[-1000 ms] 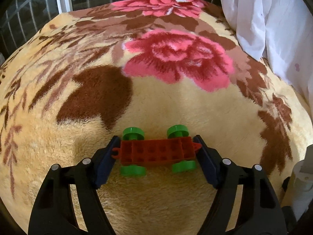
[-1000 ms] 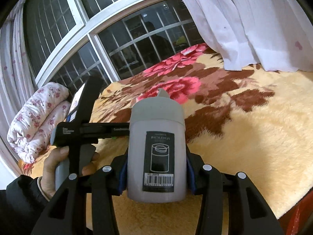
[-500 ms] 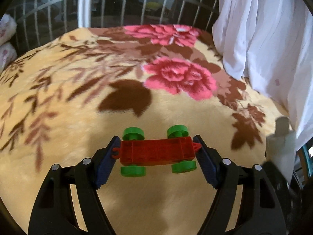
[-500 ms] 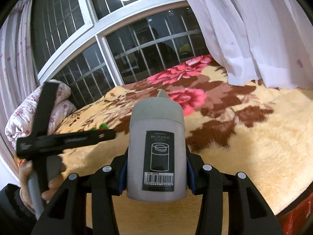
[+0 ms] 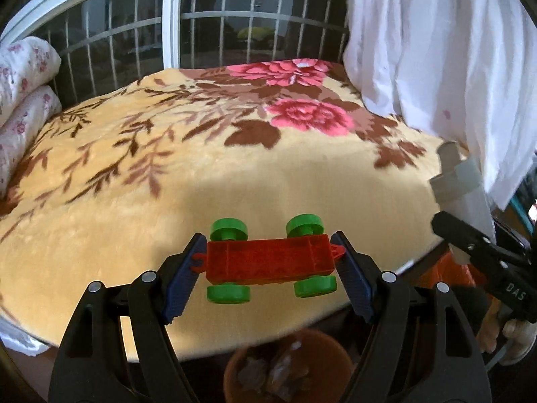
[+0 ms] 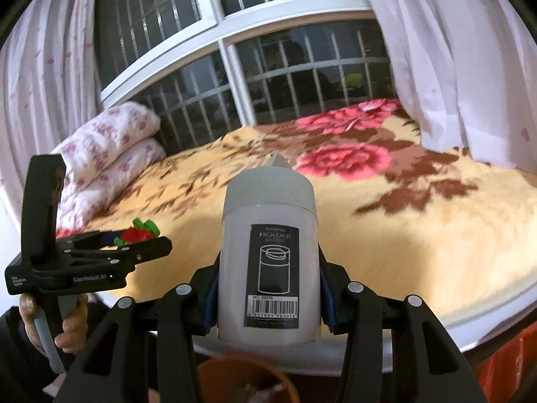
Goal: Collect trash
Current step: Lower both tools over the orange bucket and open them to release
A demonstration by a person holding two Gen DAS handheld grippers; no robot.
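My left gripper (image 5: 270, 263) is shut on a red toy car base with green wheels (image 5: 268, 260), held in the air above the near edge of the bed. It also shows in the right wrist view (image 6: 136, 233). My right gripper (image 6: 268, 294) is shut on a white plastic holder container with a black label (image 6: 268, 262), held upright; it also shows in the left wrist view (image 5: 459, 184). A brown round bin (image 5: 288, 369) with trash inside sits below both grippers, also low in the right wrist view (image 6: 245, 383).
A bed with a yellow floral blanket (image 5: 201, 154) fills the view. Folded floral quilts (image 6: 107, 154) lie at its left. A barred window (image 6: 268, 77) stands behind, white curtains (image 5: 436, 50) hang at the right. Something red (image 6: 510, 366) lies at the lower right.
Both grippers have pulled back and up from the bed with their objects. The bed edge and the brown bin have come into view below.
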